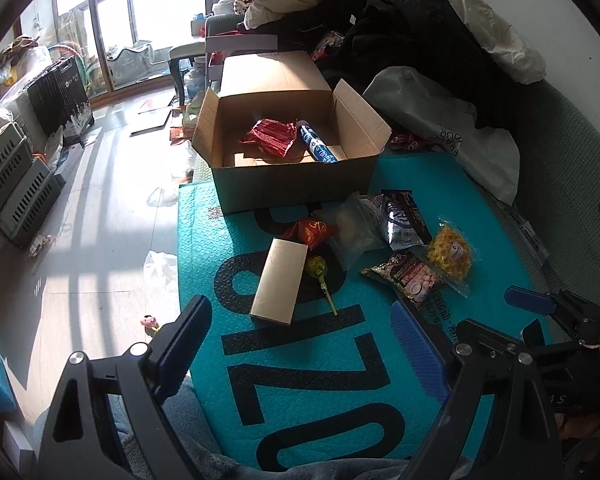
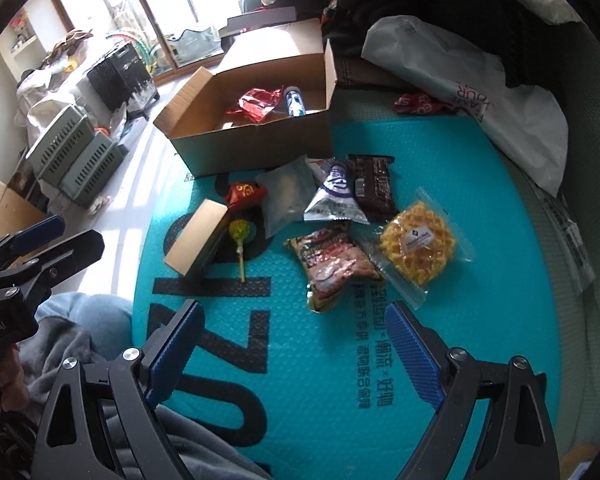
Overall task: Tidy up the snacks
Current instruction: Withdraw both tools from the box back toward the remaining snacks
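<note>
Left wrist view showed both grippers' fingers apart and empty, left gripper [image 1: 300, 332] and right gripper [image 2: 292, 332], near the open brown cardboard box [image 1: 296, 176], loose snack packets before it.

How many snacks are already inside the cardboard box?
2. A red wrapped packet lies near the middle of the cardboard box, and a blue tube lies just right of it. The near wall hides part of the floor, so more may be hidden.
</note>
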The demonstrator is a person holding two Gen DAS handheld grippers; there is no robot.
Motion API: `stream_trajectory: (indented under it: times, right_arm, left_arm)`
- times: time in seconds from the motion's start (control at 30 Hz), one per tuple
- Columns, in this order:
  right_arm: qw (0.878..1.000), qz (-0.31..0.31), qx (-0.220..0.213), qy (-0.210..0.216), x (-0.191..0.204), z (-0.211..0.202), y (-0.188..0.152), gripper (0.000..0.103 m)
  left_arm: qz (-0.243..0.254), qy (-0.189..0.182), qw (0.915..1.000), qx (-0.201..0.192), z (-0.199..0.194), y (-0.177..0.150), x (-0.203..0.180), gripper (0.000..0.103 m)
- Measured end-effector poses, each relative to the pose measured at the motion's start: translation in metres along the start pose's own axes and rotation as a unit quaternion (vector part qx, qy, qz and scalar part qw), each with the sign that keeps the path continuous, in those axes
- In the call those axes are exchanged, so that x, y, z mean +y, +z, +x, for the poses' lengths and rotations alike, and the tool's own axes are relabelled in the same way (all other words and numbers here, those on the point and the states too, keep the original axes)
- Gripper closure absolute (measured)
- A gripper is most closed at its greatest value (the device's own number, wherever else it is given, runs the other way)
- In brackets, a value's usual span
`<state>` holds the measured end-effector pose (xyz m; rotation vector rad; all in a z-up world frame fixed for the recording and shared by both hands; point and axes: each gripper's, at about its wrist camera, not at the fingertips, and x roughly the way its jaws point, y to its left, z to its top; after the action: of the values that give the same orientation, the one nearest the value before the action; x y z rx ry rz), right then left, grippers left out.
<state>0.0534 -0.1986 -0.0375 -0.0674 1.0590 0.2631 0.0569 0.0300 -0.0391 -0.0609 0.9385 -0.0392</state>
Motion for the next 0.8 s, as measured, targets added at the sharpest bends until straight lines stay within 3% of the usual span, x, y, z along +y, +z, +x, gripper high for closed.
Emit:
stream_trajectory:
  times: [0.33, 0.8]
  right_arm:
    - [0.999, -0.005, 0.045, 0.006, -0.003, 0.031, -0.022, 0.011]
    - [0.998, -0.020, 0.063, -0.013, -0.014, 0.073, -0.002, 0.011]
  left_arm:
    - [-0.025, 0.014, 0.9981, 0.054, 0.032, -0.020, 0.010, 0.011]
    - [-0.047, 0.028, 0.9924, 0.110, 0.090, -0.012, 0.025, 0.011]
